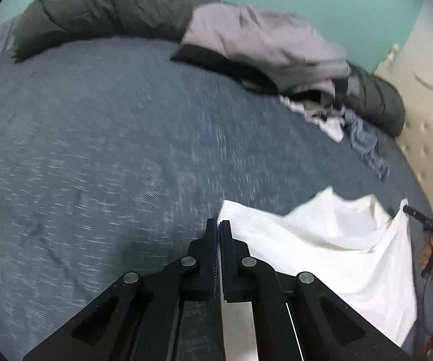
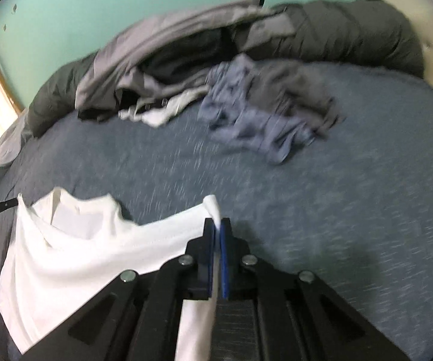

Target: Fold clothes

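Both grippers are clenched on the white T-shirt (image 2: pixel 75 240): the left gripper (image 1: pixel 219 225) and right gripper (image 2: pixel 217 225) each pinch 1 top corner, holding it spread above the bed's (image 1: pixel 96 150) near edge. Either corner could slip from so thin a bite (blur suggests motion). No containers show; loose clothes (image 2: pixel 261 120) lie by the far edge.
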Motion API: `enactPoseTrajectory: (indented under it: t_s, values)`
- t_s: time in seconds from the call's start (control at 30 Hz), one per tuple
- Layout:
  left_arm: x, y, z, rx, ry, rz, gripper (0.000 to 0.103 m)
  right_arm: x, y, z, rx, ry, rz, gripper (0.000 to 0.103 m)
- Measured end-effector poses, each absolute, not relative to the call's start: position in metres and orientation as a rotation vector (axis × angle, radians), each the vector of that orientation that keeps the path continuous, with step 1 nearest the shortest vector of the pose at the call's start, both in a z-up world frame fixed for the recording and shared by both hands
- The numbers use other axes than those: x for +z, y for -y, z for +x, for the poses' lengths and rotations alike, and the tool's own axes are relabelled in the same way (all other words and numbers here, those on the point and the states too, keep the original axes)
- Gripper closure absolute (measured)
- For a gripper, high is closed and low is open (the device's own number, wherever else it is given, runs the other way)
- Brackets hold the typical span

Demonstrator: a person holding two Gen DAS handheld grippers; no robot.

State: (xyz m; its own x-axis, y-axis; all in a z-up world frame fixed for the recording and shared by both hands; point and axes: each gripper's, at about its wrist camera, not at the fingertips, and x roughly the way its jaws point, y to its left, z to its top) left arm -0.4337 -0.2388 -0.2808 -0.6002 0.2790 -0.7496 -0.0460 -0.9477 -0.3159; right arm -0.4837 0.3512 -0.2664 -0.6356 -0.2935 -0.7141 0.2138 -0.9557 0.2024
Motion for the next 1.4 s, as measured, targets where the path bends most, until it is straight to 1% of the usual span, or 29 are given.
enactPoseTrajectory:
  t_s: [0.1, 0.17, 0.23, 0.3, 0.43, 0.53, 0.6, 0.67, 0.73, 0.77, 0.93, 1.0, 1.03, 1.07, 1.1, 1.33, 1.4]
  values:
    - [-0.271, 0.249, -0.432, 2.653, 0.422, -1.3, 0.101, -0.255, -0.359, -0.483, -2.653, 0.192, 1.118, 0.1]
    - [-0.269, 0.255, -0.434, 2.694, 0.436, -1.314, 0.103, -0.254, -0.362, -0.486, -2.676, 0.204, 1.139, 0.1]
    - [-0.274, 0.255, -0.439, 2.687, 0.446, -1.332, 0.103, -0.261, -0.362, -0.494, -2.687, 0.192, 1.205, 0.1]
    - [-0.28, 0.252, -0.443, 2.657, 0.459, -1.345, 0.103, -0.267, -0.364, -0.496, -2.675, 0.202, 1.217, 0.1]
    - [-0.293, 0.246, -0.452, 2.593, 0.481, -1.369, 0.103, -0.283, -0.351, -0.5, -2.623, 0.151, 1.248, 0.1]
    - [-0.301, 0.236, -0.458, 2.542, 0.527, -1.374, 0.102, -0.292, -0.349, -0.501, -2.614, 0.174, 1.267, 0.1]
    - [-0.303, 0.233, -0.459, 2.51, 0.589, -1.363, 0.096, -0.297, -0.35, -0.501, -2.608, 0.184, 1.282, 0.1]
    - [-0.3, 0.228, -0.462, 2.498, 0.611, -1.344, 0.076, -0.299, -0.352, -0.499, -2.604, 0.181, 1.288, 0.1]
    - [-0.298, 0.221, -0.465, 2.477, 0.596, -1.33, 0.066, -0.3, -0.356, -0.498, -2.607, 0.184, 1.291, 0.1]
    - [-0.298, 0.217, -0.468, 2.472, 0.579, -1.334, 0.066, -0.301, -0.357, -0.498, -2.606, 0.191, 1.293, 0.1]
    - [-0.303, 0.197, -0.481, 2.467, 0.493, -1.381, 0.066, -0.304, -0.355, -0.497, -2.59, 0.168, 1.308, 0.1]
    - [-0.305, 0.191, -0.485, 2.469, 0.465, -1.389, 0.068, -0.304, -0.353, -0.497, -2.584, 0.151, 1.308, 0.1]
    - [-0.304, 0.189, -0.485, 2.479, 0.443, -1.384, 0.076, -0.304, -0.352, -0.496, -2.582, 0.145, 1.305, 0.1]
    - [-0.303, 0.187, -0.484, 2.486, 0.425, -1.38, 0.093, -0.303, -0.352, -0.496, -2.581, 0.145, 1.302, 0.1]
    - [-0.302, 0.185, -0.484, 2.489, 0.408, -1.378, 0.1, -0.302, -0.352, -0.496, -2.584, 0.146, 1.298, 0.1]
    - [-0.274, 0.192, -0.465, 2.57, 0.337, -1.291, 0.101, -0.286, -0.355, -0.493, -2.6, 0.169, 1.253, 0.1]
    - [-0.263, 0.203, -0.458, 2.608, 0.366, -1.249, 0.101, -0.279, -0.356, -0.491, -2.61, 0.176, 1.23, 0.1]
